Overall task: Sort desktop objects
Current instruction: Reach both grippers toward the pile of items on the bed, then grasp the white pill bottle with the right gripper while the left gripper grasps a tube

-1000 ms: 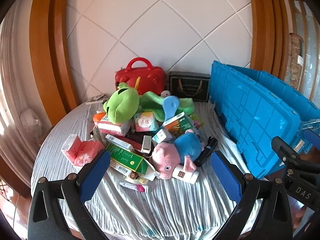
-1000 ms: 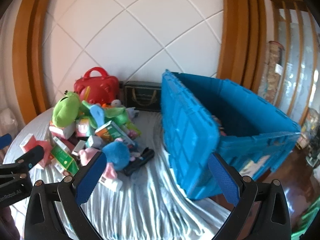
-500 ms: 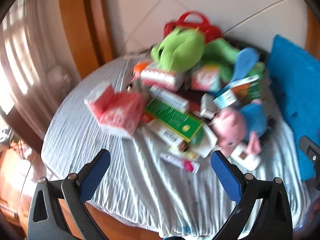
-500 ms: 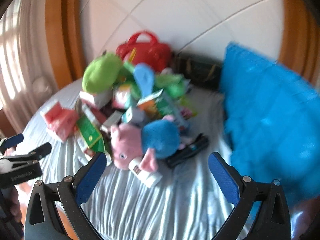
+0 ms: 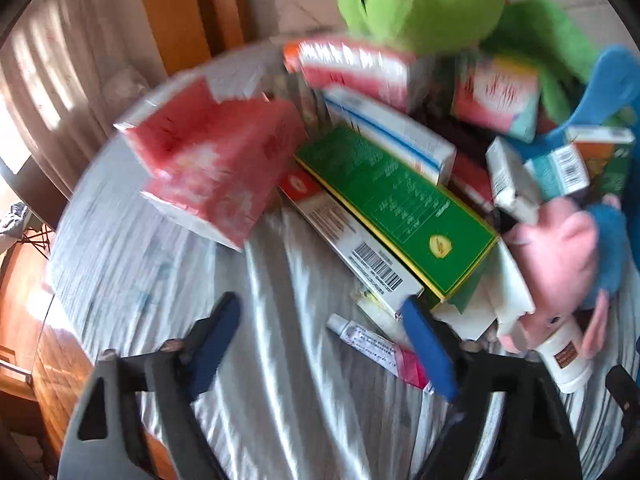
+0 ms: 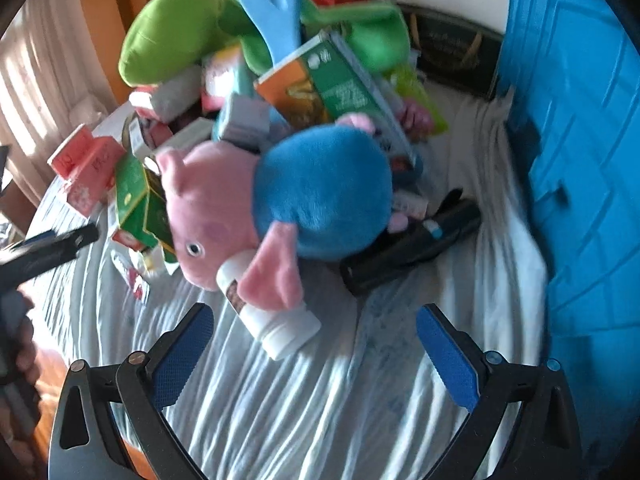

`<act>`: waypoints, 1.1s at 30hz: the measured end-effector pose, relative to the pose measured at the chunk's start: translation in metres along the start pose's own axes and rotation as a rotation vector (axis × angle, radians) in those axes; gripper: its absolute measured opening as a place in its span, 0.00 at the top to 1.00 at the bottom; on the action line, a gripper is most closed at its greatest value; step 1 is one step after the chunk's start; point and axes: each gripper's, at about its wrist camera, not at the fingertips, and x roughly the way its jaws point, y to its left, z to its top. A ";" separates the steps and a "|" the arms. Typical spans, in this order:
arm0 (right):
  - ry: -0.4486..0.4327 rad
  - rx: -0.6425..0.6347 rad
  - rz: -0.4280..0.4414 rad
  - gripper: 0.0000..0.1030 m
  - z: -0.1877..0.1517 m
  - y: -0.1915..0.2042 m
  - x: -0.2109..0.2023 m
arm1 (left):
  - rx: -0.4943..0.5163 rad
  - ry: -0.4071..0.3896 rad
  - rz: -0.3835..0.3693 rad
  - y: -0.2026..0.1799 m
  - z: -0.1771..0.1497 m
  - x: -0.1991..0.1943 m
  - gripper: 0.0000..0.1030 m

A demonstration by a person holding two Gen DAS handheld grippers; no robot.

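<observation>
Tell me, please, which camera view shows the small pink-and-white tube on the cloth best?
The left wrist view: the pink-and-white tube lies near its centre, seen almost whole, its far end behind a blue finger pad. In the right wrist view it is only a small blurred streak at the left edge of the pile.

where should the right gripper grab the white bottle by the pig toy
Probably the cap end of the white bottle, taken across its width from above. It lies on its side on the cloth, cap end pointing toward the right gripper and clear all round. Its upper end sits under the pig toy, whose ear drapes over it. The round body may roll, so pinch squarely.
</observation>
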 end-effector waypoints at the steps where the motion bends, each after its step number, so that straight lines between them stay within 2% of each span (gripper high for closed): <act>1: 0.013 -0.008 0.007 0.11 0.000 -0.001 0.003 | -0.013 0.016 -0.027 0.000 -0.002 0.002 0.32; 5: 0.045 -0.046 0.037 0.18 -0.004 -0.003 0.013 | -0.051 0.055 -0.056 -0.007 -0.023 0.005 0.32; 7: 0.063 -0.062 0.067 0.34 -0.004 -0.002 0.020 | -0.039 0.092 -0.061 -0.017 -0.030 0.017 0.34; 9: 0.075 -0.082 0.086 0.36 -0.004 0.002 0.026 | -0.023 0.106 -0.053 -0.025 -0.037 0.028 0.52; 10: 0.083 -0.102 0.101 0.36 -0.004 0.006 0.030 | -0.029 0.082 -0.066 -0.025 -0.039 0.026 0.56; 11: 0.087 -0.113 0.109 0.36 -0.005 0.008 0.031 | -0.023 0.084 -0.063 -0.025 -0.041 0.024 0.71; 12: 0.090 -0.130 0.115 0.36 -0.005 0.012 0.033 | -0.008 0.087 -0.057 -0.025 -0.042 0.022 0.78; 14: 0.086 -0.151 0.114 0.35 -0.004 0.019 0.039 | 0.026 0.083 -0.047 -0.020 -0.048 0.017 0.83; 17: 0.094 -0.164 0.111 0.36 0.000 0.022 0.051 | 0.043 0.089 -0.041 -0.009 -0.056 0.012 0.84; 18: 0.115 -0.161 0.123 0.45 0.000 0.023 0.056 | 0.042 0.093 -0.048 -0.006 -0.059 0.011 0.84; 21: 0.146 -0.178 0.150 0.51 -0.005 0.030 0.055 | 0.059 0.089 -0.076 0.001 -0.066 0.007 0.84; 24: 0.164 -0.179 0.180 0.51 -0.011 0.035 0.055 | 0.056 0.082 -0.090 0.003 -0.066 0.008 0.84; 29: 0.169 -0.148 0.146 0.50 -0.013 0.038 0.065 | 0.112 0.076 -0.074 -0.008 -0.061 0.013 0.84; 31: 0.174 -0.144 0.130 0.54 -0.014 0.039 0.067 | 0.142 0.061 -0.082 -0.014 -0.061 0.006 0.96; 33: 0.164 -0.136 0.123 0.54 -0.015 0.042 0.059 | 0.156 0.039 -0.109 -0.016 -0.063 -0.008 0.98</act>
